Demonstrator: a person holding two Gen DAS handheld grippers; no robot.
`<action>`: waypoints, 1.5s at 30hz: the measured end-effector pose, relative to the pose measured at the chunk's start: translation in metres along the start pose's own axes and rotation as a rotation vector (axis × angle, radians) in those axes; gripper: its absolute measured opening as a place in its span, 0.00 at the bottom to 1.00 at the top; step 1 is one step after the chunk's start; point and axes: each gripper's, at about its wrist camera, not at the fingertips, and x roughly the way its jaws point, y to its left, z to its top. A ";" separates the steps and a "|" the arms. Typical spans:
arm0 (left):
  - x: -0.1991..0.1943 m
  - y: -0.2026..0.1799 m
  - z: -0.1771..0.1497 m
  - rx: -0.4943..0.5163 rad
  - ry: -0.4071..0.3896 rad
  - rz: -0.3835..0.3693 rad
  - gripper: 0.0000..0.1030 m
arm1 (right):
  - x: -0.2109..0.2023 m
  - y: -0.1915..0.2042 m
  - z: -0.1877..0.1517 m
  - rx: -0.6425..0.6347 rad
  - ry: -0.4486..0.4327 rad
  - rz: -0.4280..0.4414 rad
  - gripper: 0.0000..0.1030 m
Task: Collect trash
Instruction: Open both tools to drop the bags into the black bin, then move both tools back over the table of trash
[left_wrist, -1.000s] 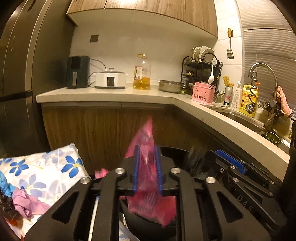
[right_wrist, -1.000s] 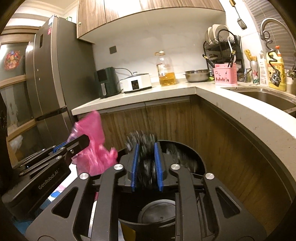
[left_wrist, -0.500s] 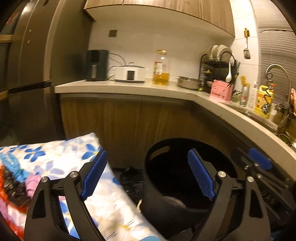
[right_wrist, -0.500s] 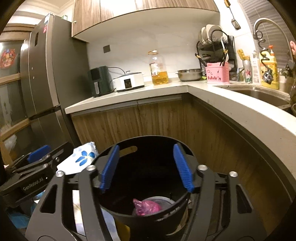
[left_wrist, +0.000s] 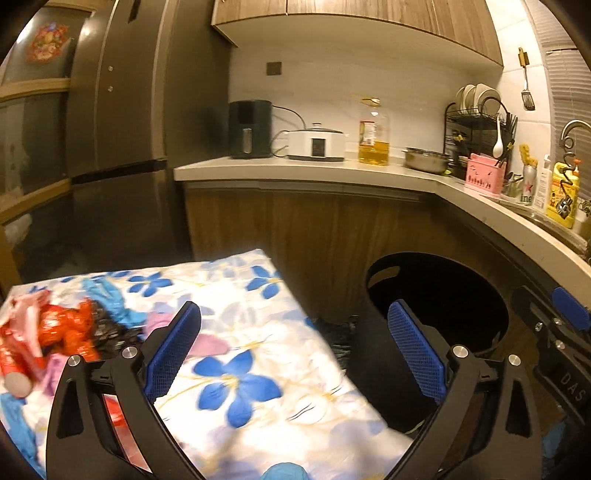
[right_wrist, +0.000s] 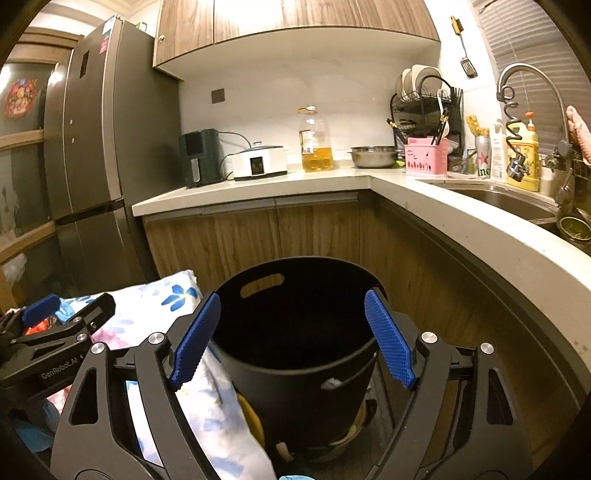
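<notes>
Left gripper (left_wrist: 293, 349) opening, empty, over flowered cloth (left_wrist: 258, 369); right gripper (right_wrist: 291, 338) opening, empty, above black bin (right_wrist: 295, 354).

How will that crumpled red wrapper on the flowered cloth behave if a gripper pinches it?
The red wrapper looks like thin, shiny, crinkled film, so it is probably very light and would likely crush flat. Its glossy surface may slip between the pads. It lies tangled among other scraps on the flowered cloth, so neighbours might lift too.

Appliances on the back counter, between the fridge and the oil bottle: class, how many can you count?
2. The dark air fryer stands nearest the fridge; the white cooker sits beside it, towards the oil bottle. None seems hidden.
</notes>
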 end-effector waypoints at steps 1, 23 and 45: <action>-0.005 0.004 -0.001 -0.004 -0.002 0.008 0.94 | -0.004 0.002 -0.001 0.002 0.002 0.003 0.77; -0.094 0.090 -0.051 -0.070 -0.004 0.137 0.94 | -0.076 0.083 -0.039 -0.043 -0.009 0.134 0.78; -0.151 0.203 -0.108 -0.192 -0.030 0.392 0.94 | -0.062 0.203 -0.102 -0.144 0.089 0.404 0.78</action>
